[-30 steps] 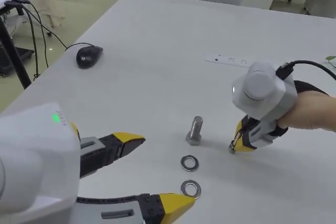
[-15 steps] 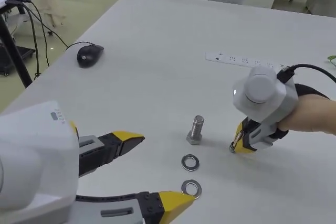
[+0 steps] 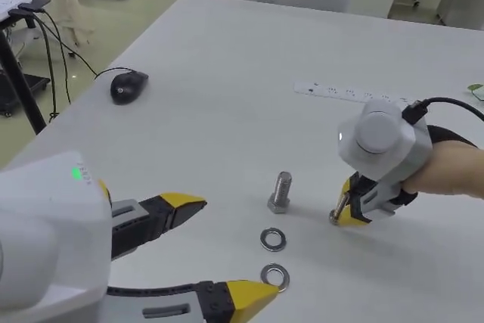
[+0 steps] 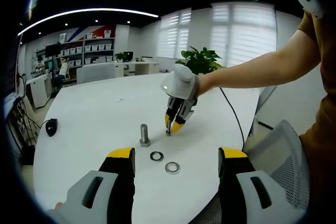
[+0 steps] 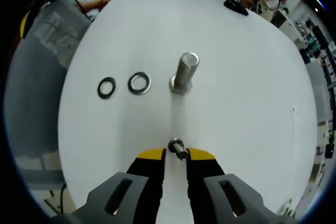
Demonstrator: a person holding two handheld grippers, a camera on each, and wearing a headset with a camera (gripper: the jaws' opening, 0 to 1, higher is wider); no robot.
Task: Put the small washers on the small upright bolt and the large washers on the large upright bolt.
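Head view: right tongs (image 3: pixel 338 215) tip-down

large bolt (image 3: pixel 280 191): dull grey metal; washers (image 3: pixel 273 239): shiny metal; table (image 3: pixel 227 96): matt white

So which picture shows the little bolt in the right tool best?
The right gripper view: the small bolt sits close up, pinched by the right tool. In the head view the tool half hides it; in the left gripper view it is tiny.

Large steel bolt (image 3: pixel 280 189) upright on hex head; far washer (image 3: pixel 273 239), near washer (image 3: pixel 274 274) flat beside it; small bolt (image 3: pixel 336 212) pinched in right gripper (image 3: pixel 345 214).
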